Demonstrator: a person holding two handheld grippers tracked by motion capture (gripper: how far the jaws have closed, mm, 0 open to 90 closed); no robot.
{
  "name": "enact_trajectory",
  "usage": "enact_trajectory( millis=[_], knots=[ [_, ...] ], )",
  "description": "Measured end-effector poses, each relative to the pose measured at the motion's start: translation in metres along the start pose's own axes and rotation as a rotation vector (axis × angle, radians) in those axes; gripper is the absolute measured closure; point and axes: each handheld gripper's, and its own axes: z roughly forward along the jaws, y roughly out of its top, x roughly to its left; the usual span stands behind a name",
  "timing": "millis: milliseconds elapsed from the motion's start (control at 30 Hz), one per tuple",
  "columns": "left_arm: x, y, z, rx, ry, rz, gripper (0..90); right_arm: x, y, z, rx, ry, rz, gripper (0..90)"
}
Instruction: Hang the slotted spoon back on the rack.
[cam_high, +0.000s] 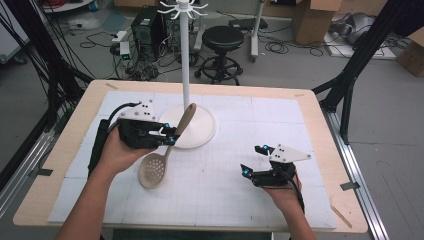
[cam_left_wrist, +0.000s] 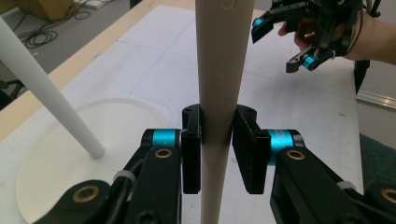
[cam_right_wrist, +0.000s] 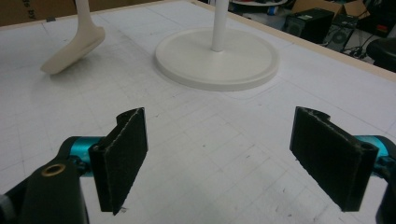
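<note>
White gridded mat on a wooden table (cam_high: 320, 150), centre frame: left gripper (cam_high: 170, 136) jaws clamped on the handle of the beige slotted plastic spoon (cam_high: 159, 162), bowel-end low at mid-left, beside the white hook stand (cam_high: 186, 75). Right gripper (cam_high: 252, 162) jaws wide, nothing btwn. Risk: smooth handle could pivot/slip in the pads, or knock the stand w/ a careless lift

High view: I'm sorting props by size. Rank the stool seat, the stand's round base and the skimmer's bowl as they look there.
1. Base
2. Stool seat, though it stands farther off, so unsure
3. Skimmer bowl
</note>
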Motion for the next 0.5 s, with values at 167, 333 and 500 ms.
enact_trajectory(
  millis=[167,333,500],
  knots=[
    [0.002,0.006,-0.008,-0.019,0.004,0.001,73.7,0.000,0.000,0.000,0.002,0.001,0.001,18.1],
    [0.006,0.015,-0.016,-0.035,0.016,-0.003,73.8,0.001,0.000,0.000,0.003,0.001,-0.001,18.1],
    [0.011,0.027,-0.023,-0.045,0.029,-0.004,73.8,0.001,0.000,0.000,0.004,0.002,0.001,18.1]
  ],
)
